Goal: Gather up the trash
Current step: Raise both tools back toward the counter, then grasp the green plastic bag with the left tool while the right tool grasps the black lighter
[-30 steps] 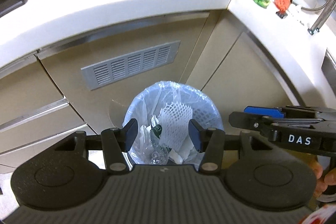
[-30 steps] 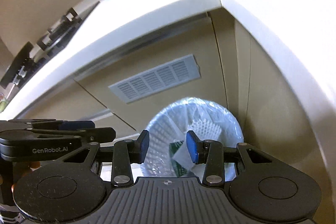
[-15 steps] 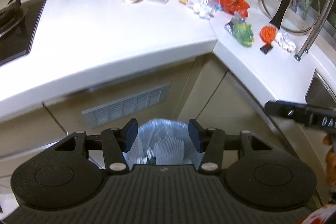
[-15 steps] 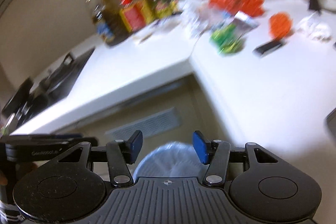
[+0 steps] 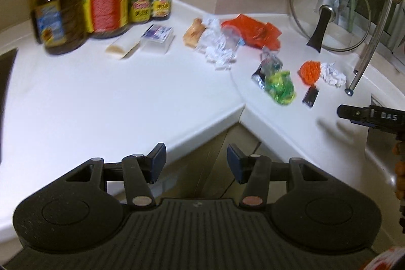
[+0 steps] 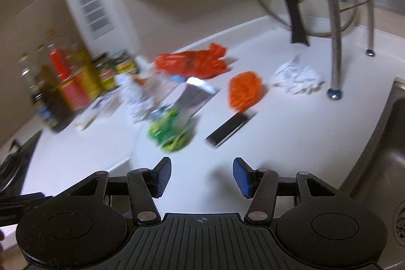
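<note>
Both grippers have come up from the bin on the floor, which has dropped out of sight, and they now face the white counter [image 5: 106, 103]. The left gripper [image 5: 196, 163] hangs just off the counter's corner edge, its jaws spread wide with nothing between them. The right gripper [image 6: 201, 177] is over the counter near the sink [image 6: 379, 161], jaws also wide and empty.

The trash lies scattered ahead: a green crumpled wrapper [image 6: 169, 133] nearest the right gripper, touching a silver foil packet [image 6: 195, 98]; a small black packet [image 6: 227, 129] just beside them; an orange mesh ball [image 6: 244, 90] and a white paper wad [image 6: 296, 79] farther back; a red plastic bag [image 6: 192, 61] near the wall. In the left view, clear crumpled plastic [image 5: 217, 47] sits beside that bag. 2 oil bottles [image 5: 58, 9] and 2 jars [image 5: 149, 4] stand at the back, and a glass lid [image 5: 329, 9] leans by the rack.
</note>
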Demonstrator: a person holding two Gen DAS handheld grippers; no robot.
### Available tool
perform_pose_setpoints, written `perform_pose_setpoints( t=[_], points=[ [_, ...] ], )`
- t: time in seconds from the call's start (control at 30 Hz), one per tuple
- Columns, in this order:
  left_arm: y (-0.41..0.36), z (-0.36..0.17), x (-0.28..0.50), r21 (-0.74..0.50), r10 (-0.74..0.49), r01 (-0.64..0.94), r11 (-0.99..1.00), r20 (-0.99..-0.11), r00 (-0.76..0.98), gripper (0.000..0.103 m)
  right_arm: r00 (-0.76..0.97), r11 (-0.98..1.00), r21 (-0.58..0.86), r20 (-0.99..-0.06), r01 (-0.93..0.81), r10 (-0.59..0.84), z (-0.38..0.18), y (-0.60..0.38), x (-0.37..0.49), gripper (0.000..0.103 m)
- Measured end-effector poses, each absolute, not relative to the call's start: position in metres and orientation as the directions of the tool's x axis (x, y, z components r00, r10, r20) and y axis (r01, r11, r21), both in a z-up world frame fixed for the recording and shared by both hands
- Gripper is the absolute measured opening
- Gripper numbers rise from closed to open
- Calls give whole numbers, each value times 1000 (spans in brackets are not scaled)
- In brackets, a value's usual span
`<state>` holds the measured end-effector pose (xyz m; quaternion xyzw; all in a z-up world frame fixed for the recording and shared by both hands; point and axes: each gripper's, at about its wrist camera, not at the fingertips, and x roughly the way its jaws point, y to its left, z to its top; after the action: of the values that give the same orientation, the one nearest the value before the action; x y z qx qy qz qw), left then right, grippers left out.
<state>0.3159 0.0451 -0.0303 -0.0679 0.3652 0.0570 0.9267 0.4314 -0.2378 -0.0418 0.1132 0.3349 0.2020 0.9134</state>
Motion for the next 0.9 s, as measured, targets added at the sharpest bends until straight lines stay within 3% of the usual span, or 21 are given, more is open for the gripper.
perform_pose_setpoints(
  t=[0.67, 0.9],
  points=[
    [25, -36, 422, -111, -76, 2, 994, -663, 745, 49, 745, 960, 263, -620, -100, 247, -71, -204, 520, 54],
    [11, -39, 438, -139, -142, 65, 988, -656, 741, 49, 747, 969, 211, -622, -129, 235, -77, -198, 530, 53]
  ],
)
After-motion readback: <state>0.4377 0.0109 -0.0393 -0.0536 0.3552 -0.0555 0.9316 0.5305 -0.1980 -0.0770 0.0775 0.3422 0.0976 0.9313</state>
